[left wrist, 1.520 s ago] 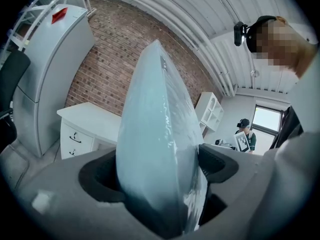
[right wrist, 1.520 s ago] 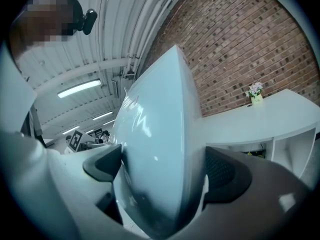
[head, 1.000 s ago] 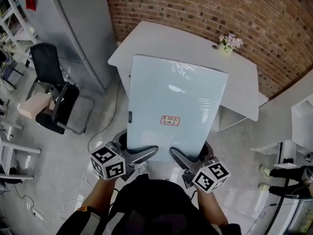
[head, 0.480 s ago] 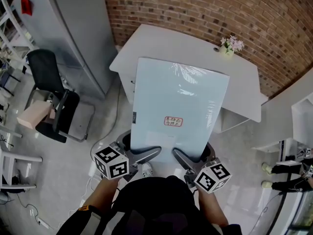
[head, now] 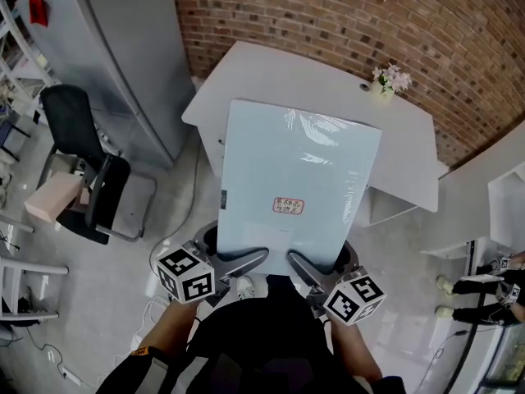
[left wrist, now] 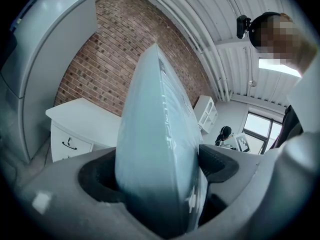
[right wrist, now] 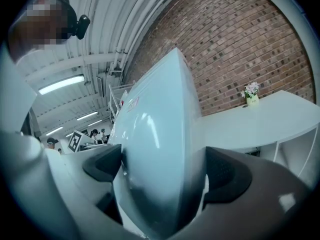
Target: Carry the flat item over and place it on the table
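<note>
The flat item (head: pixel 299 179) is a large pale blue panel in clear wrap with a small red-printed label, held nearly level in front of me. My left gripper (head: pixel 238 261) is shut on its near edge at the left, and my right gripper (head: pixel 308 268) is shut on that edge at the right. In the left gripper view the panel (left wrist: pixel 155 134) fills the gap between both pads of the left gripper (left wrist: pixel 160 171). The right gripper view shows the same: the panel (right wrist: pixel 160 149) is pinched by the right gripper (right wrist: pixel 162 174). The white table (head: pixel 271 72) stands ahead by the brick wall, partly hidden under the panel.
A small pot of flowers (head: pixel 387 79) sits at the table's far right corner. A tall grey cabinet (head: pixel 115 56) rises at the left, with a black chair (head: pixel 82 154) and a cardboard box (head: pixel 53 199) beside it. White shelving (head: pixel 500 195) and a person's legs (head: pixel 476 290) are at the right.
The table and brick wall have come slightly closer and the chair has slid left in view, as I carry the panel forward. Both grippers keep the same hold.
</note>
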